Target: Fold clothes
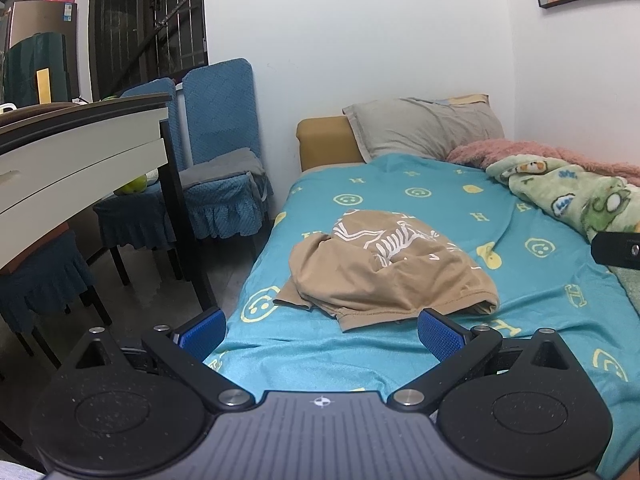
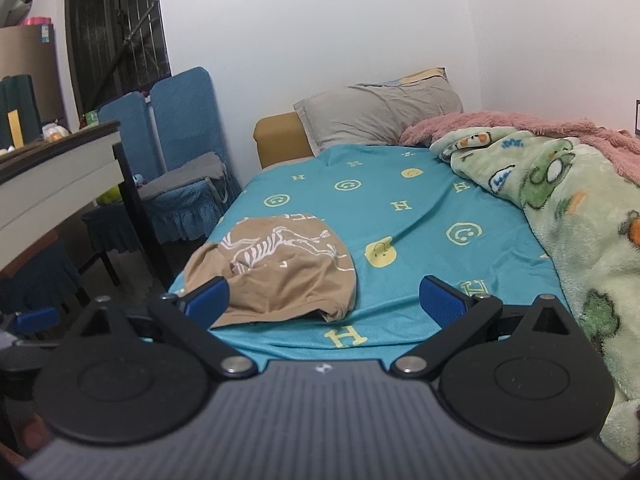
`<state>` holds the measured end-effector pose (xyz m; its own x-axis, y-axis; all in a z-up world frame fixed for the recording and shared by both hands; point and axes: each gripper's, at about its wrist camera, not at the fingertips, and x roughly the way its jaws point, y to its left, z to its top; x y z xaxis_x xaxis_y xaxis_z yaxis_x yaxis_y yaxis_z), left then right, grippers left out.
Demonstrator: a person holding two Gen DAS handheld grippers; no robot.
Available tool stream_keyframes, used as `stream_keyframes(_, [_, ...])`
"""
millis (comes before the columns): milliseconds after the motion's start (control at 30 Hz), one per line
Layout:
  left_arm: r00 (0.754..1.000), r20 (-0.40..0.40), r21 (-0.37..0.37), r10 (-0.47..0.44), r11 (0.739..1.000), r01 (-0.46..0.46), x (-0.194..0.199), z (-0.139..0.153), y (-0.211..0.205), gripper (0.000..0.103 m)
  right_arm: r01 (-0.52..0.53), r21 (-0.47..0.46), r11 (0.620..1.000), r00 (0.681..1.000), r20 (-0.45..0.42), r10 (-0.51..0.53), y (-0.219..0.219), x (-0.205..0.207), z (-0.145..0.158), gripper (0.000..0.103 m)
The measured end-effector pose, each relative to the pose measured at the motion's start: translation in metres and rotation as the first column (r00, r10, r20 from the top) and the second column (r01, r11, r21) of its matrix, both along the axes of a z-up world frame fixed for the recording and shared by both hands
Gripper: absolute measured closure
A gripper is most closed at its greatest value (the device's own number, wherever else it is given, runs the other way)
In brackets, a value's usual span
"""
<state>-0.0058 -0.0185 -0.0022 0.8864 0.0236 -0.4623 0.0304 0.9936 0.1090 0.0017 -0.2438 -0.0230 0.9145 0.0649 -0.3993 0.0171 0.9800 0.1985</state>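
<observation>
The left gripper (image 1: 322, 332) filled the bottom of its own view, its two blue-padded fingers (image 1: 439, 334) spread wide apart with nothing between them, pointing toward the middle of the frame. The right gripper (image 2: 324, 304) sat likewise along the bottom of its view, its blue fingers (image 2: 442, 300) also splayed wide and empty. At the right edge of the left view, a dark part of the right gripper (image 1: 616, 250) showed. At the lower left edge of the right view, a blue fingertip of the left gripper (image 2: 34, 318) poked in.

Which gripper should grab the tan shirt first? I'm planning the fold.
Left, probably. The left gripper faces the crumpled tan shirt squarely, hem between its open fingers. The right gripper is also open, but the shirt sits off toward its left finger.
</observation>
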Motion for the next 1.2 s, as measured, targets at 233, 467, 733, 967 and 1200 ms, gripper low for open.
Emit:
stream_keyframes(233, [1.0, -0.011, 0.007, -0.018, 1.0, 0.018, 0.011, -0.001, -0.005, 0.0, -0.029, 0.017, 0.999, 0.998, 0.057, 0.028, 0.008, 0.013, 0.041, 0.0])
stream_keyframes(467, [0.992, -0.099, 0.128, -0.08, 0.988, 0.092, 0.066, -0.015, -0.022, 0.0, 0.0, 0.092, 0.996, 0.982, 0.186, -0.017, -0.023, 0.034, 0.076, 0.0])
stream_keyframes(733, [0.946, -0.294, 0.199, -0.135, 0.96, 0.199, 0.154, -0.083, -0.035, 0.016, 0.047, 0.145, 0.988, 0.993, 0.099, -0.062, -0.052, 0.061, 0.026, 0.0])
stream_keyframes(967, [0.958, -0.271, 0.276, -0.09, 0.947, 0.167, 0.188, -0.135, -0.034, 0.027, 0.043, 0.189, 0.981, 0.999, -0.037, -0.037, -0.051, 0.082, -0.013, 0.0])
stream_keyframes(1200, [0.976, -0.181, 0.254, -0.122, 0.953, 0.166, 0.193, -0.134, -0.031, 0.089, 0.08, 0.166, 0.983, 0.994, -0.089, -0.065, -0.042, 0.113, -0.032, 0.0])
